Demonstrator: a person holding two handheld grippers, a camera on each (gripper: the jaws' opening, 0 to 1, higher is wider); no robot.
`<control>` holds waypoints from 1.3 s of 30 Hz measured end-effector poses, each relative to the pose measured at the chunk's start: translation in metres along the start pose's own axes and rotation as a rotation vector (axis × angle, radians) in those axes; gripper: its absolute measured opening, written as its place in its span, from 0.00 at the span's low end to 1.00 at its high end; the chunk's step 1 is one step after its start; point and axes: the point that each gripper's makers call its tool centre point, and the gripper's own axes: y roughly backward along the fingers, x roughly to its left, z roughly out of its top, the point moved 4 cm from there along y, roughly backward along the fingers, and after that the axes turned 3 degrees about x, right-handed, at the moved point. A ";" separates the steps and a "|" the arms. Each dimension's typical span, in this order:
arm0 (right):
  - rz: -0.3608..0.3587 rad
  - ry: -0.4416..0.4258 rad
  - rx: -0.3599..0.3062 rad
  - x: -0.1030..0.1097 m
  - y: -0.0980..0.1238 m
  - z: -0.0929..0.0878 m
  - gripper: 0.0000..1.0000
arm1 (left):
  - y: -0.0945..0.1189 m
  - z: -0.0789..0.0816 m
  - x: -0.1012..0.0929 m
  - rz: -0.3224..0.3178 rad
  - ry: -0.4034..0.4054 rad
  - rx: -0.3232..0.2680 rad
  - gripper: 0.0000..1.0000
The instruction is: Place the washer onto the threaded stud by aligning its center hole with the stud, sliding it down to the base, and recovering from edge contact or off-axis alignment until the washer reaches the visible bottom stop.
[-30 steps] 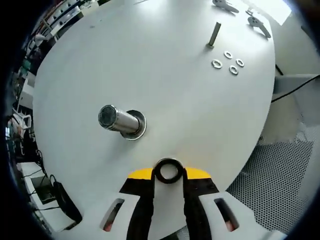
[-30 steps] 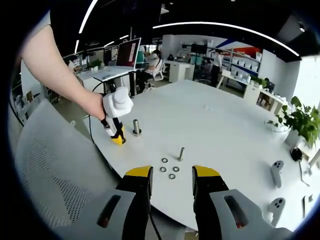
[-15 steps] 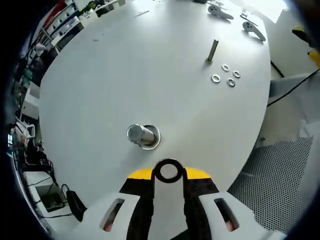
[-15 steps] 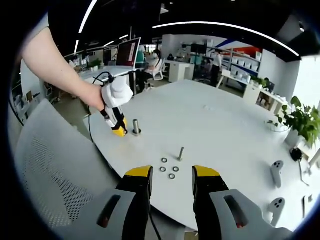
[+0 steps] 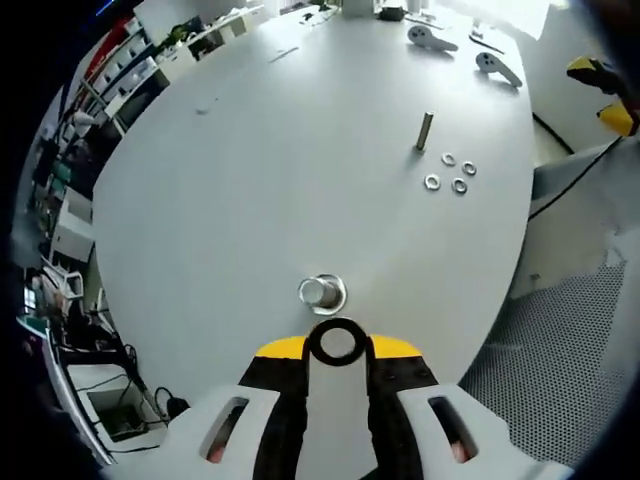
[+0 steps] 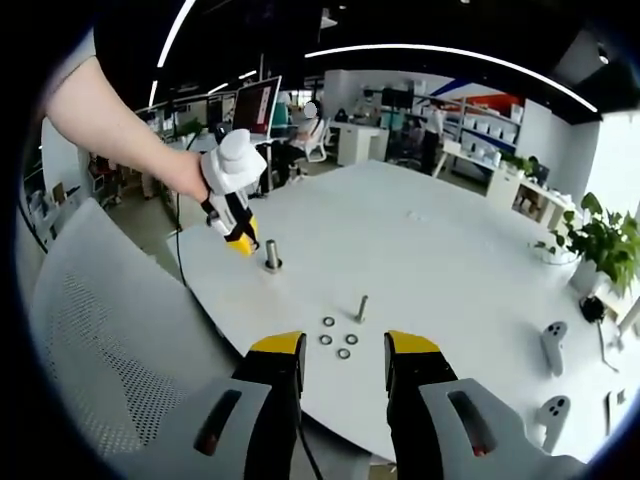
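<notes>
In the left gripper view, the left gripper (image 5: 337,345) rises from the bottom centre of the frame, and its two jaws are closed together on a washer (image 5: 337,341), a dark ring with its hole facing the camera, held between the yellow-tipped ends. Just above the washer in the frame stands the threaded stud (image 5: 320,292), seen almost from its top end, with its round base around it on the white table (image 5: 250,180). The washer and the stud are near each other but apart. In the upper right of the frame a smaller stud (image 5: 424,131) stands upright, and just beside it lie four loose washers (image 5: 450,172) in a small group. Two grey controllers (image 5: 455,50) lie near the top edge of the table. In the right gripper view, the right gripper (image 6: 343,360) shows at the bottom centre, its jaws standing apart with nothing between them. In the upper left of this frame a person's hand (image 6: 185,180) holds the left gripper above the threaded stud, with its yellow tip close to the stud's upper end. The smaller stud and the loose washers are in the centre of the frame, just above the right gripper's tips.
</notes>
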 end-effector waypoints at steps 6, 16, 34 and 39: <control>0.001 0.000 0.001 0.000 0.000 0.000 0.34 | 0.003 0.008 0.005 0.009 0.004 -0.021 0.19; -0.001 -0.002 0.002 -0.001 0.000 0.000 0.34 | 0.000 0.024 0.012 0.017 -0.008 -0.029 0.19; -0.011 -0.008 0.005 -0.003 0.000 -0.001 0.34 | -0.017 0.030 0.014 -0.006 -0.077 0.040 0.19; -0.012 -0.006 0.009 -0.003 -0.001 -0.001 0.33 | -0.024 0.030 0.015 -0.013 -0.077 0.054 0.19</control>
